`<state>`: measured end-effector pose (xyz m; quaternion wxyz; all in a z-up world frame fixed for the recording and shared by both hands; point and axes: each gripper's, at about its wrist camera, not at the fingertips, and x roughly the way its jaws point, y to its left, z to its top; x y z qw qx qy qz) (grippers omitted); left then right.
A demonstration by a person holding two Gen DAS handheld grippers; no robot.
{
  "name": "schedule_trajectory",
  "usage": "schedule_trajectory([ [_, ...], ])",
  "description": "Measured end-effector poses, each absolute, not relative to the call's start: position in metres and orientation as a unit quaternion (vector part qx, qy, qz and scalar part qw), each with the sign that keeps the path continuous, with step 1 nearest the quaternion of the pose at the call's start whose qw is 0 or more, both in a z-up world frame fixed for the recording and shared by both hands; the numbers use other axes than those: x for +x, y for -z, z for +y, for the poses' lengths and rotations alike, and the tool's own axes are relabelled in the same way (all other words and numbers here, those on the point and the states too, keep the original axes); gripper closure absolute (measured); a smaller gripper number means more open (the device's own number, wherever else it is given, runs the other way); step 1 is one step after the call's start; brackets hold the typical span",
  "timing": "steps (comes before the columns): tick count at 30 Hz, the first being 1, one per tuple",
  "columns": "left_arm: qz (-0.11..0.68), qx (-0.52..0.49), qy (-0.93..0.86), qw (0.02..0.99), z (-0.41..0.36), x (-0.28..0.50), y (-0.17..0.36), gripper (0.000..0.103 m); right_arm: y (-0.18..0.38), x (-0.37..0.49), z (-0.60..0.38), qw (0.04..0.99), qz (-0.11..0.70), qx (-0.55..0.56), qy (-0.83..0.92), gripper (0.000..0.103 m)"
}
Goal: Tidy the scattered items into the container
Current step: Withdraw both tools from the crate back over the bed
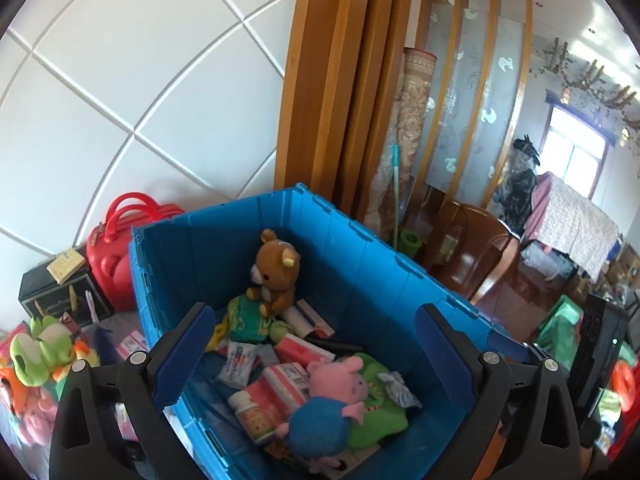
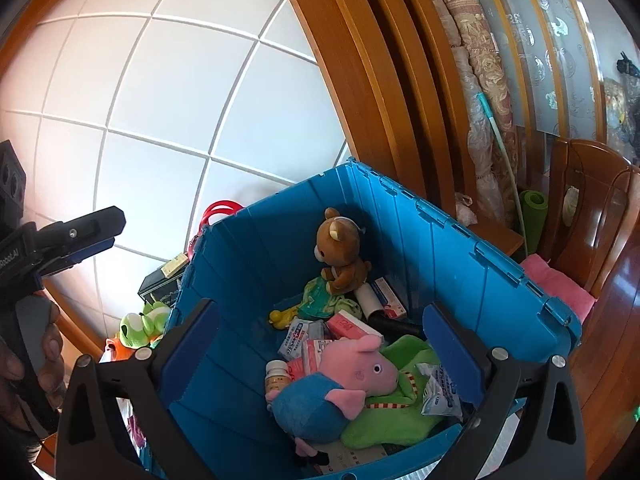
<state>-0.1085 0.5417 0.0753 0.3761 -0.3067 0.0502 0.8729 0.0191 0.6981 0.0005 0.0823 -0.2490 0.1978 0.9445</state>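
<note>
Gaping wide, each tool [image 1: 312, 354] empty.

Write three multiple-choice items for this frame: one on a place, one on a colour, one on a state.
1. Where does the brown bear sit?
A. In the blue bin's far corner
B. On the chair
C. On the floor outside the bin

2. What colour is the handled case behind the blue bin?
A. Yellow
B. Red
C. Black

3. How does the right gripper stand?
A. Shut on the pink pig
B. Shut, empty
C. Open, empty

Answers: 1 A, it leans against the inner walls. 2 B, red handles and shell. 3 C, the pink pig lies below, untouched.
</note>
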Motion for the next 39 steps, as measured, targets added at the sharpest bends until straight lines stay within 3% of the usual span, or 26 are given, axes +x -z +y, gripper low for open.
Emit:
schedule_trajectory([
  [14, 0.027, -0.313, -0.889, 0.332, 0.474, -0.104, -0.069, 0.001, -0.006, 0.005, 0.642, 0.029, 0.173, -0.252, -0.952, 0.000],
  [39, -0.081, -0.325, -0.916, 0.222, 0.228, -0.080, -0.047, 0.001, -0.037, -0.006, 0.441, -0.061, 0.082, -0.280, -0.954, 0.000],
])
